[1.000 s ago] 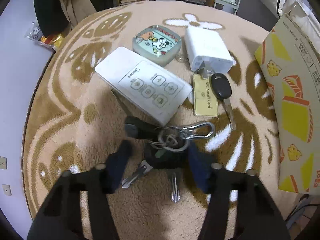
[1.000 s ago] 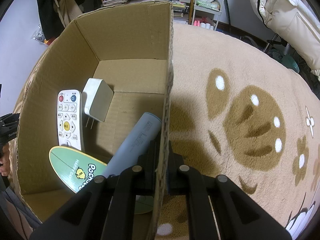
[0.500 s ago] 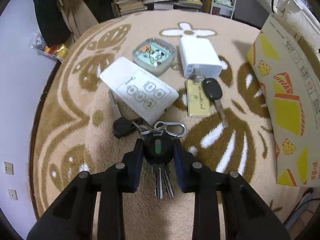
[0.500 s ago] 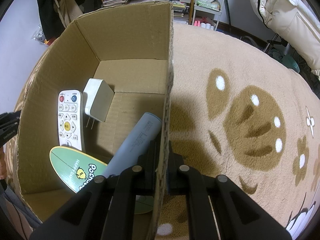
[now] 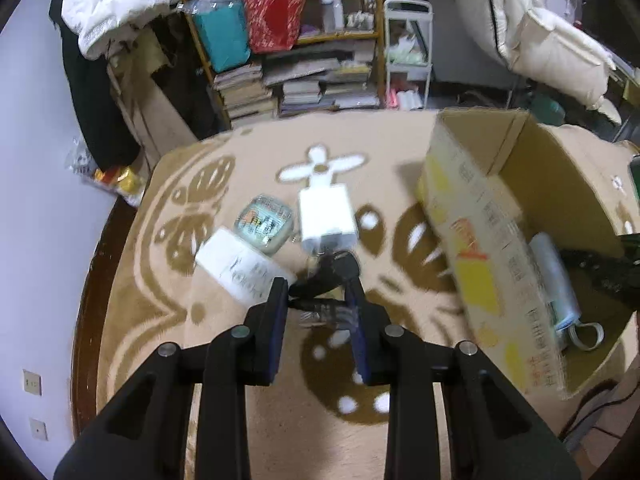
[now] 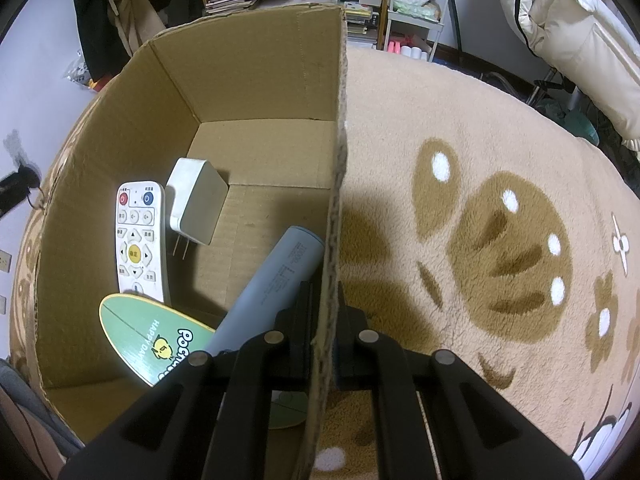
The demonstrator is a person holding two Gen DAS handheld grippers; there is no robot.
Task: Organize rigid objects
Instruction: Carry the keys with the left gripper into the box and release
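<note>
Pinching a bunch of keys, the left gripper held them between its pads, clear of the rug; the jaws stood only partly closed, stopped by the fob. They had just been closing, with the keys between them. The bunch looked light but loose: stiff metal blades, rings and a clip that would swing and rattle, and smooth enough to slip if held by a blade alone. The thick dark fob seemed the best place to hold, and that appeared to be where the pads sat, though blur hid the details. A trailing strand of keys hung toward 12 o'clock from the jaws.

Just past the tips, at 11 o'clock, lay a white remote, then a small picture tin and a white charger at 12. At 2 o'clock stood the box, open-topped, with a grey-blue tube inside.

The right gripper had its jaws pressed together on the box wall, probably steadying it. Inside, from near to far, lay a green board, the tube, a TV remote and an adapter.
</note>
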